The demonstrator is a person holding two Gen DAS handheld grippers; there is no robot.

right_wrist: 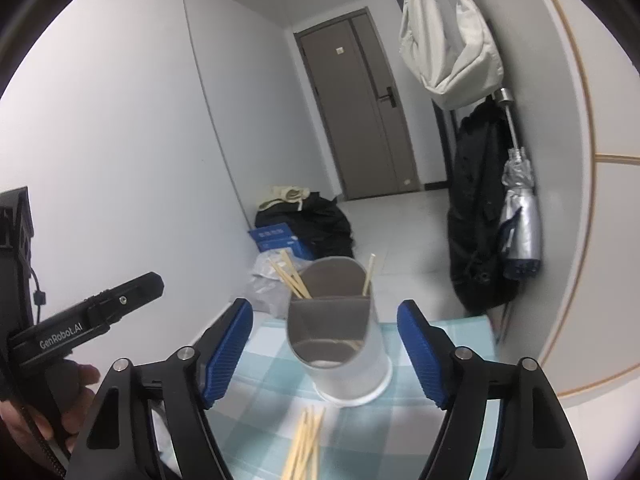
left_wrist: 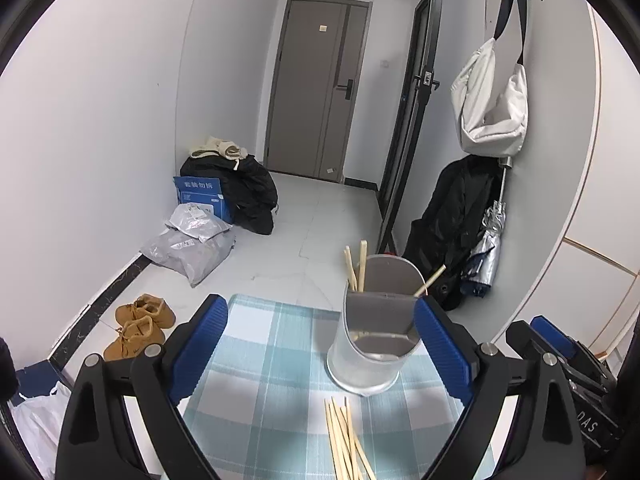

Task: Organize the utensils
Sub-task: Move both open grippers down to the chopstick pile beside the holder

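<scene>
A grey utensil holder with a divider stands on the blue checked mat. Several wooden chopsticks stick out of its back compartment. A loose bundle of chopsticks lies on the mat in front of it. My left gripper is open and empty, above the mat, with the holder by its right finger. In the right wrist view the holder stands between the fingers of my right gripper, which is open and empty. The loose chopsticks lie below it.
The mat's far edge drops to the tiled floor. Brown shoes, grey parcels and a black bag lie on the floor at left. A coat and umbrella hang at right. The left gripper's body shows at left in the right wrist view.
</scene>
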